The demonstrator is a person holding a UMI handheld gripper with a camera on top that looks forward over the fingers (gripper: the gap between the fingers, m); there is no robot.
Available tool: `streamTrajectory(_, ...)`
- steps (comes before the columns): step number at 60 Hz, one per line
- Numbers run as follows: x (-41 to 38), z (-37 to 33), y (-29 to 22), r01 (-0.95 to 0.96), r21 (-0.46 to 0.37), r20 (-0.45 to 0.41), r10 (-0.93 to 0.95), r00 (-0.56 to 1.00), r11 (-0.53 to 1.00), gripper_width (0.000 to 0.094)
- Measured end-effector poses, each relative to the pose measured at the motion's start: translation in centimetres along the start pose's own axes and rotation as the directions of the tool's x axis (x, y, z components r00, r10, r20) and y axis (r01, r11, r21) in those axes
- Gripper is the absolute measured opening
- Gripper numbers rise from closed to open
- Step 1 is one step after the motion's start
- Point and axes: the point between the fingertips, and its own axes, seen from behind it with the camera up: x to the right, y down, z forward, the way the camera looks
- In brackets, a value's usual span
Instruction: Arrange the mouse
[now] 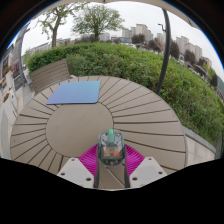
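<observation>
Item: mouse (pixel 110 146), a small translucent greenish-grey body, sat at lower centre of the frame, held between the two fingers of the gripper (pixel 111 160), whose magenta pads (pixel 90 158) pressed on it from both sides; the fingers stood narrow, closed about it with no gap visible. Item: round slatted wooden table (pixel 70 125), filling the middle of the frame beneath the mouse. Item: blue mat (pixel 75 93), rectangular, lying flat on the table at upper left of centre, well apart from the mouse and beyond the fingers. Item: bench (pixel 50 73), at the far left past the table's rim. Surroundings: hedge (pixel 150 70), pole (pixel 163 55) at right, trees and buildings across the top. Judged step: carrying the mouse toward the mat for placement. To do it well, the grip would best be kept even so the smooth shell did not twist or slip; the travel ran forward and leftward, low over the slats; the mouse ought to be squared with the mat's edges before lowering, set down flat near its middle, and only then released, the fingers opening fully before withdrawing straight back.
</observation>
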Motion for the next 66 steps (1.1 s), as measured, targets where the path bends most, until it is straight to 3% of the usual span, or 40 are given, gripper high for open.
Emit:
streamTrajectory(5,-0.5,-0.9,-3.1,-0.013,0.011,0.036,0.013,0.999,1.0,0.0344)
streamTrajectory(16,-5.4,-1.7,-16.6,0.024,0.172,0.148,-0.05,0.988,0.985,0.0343)
streamTrajectory(25,-10.8,3.7,-25.1,0.007,0.261,0.186,-0.057,0.981,0.965,0.0343)
streamTrajectory(33,-14.6,11.6,-26.1,-0.022,0.208,0.171,-0.014,0.985,0.978,0.0343)
streamTrajectory(38,-15.6,16.1,-24.4,0.0,0.152,0.129,-0.02,0.991,0.988,0.0345)
streamTrajectory(44,-17.0,19.3,-21.3,-0.009,0.074,0.143,-0.002,0.99,0.997,0.0353)
streamTrajectory(53,-17.9,20.5,-20.2,0.007,0.06,0.153,-0.016,0.988,0.998,0.0475)
streamTrajectory(54,-17.9,20.4,-20.0,0.012,0.053,0.152,-0.02,0.988,0.999,0.0522)
streamTrajectory(58,-17.5,19.2,-20.2,0.01,0.044,0.14,-0.016,0.99,0.999,0.086)
streamTrajectory(66,-16.0,13.7,-20.3,-0.004,0.026,0.135,0.0,0.991,1.0,0.0847)
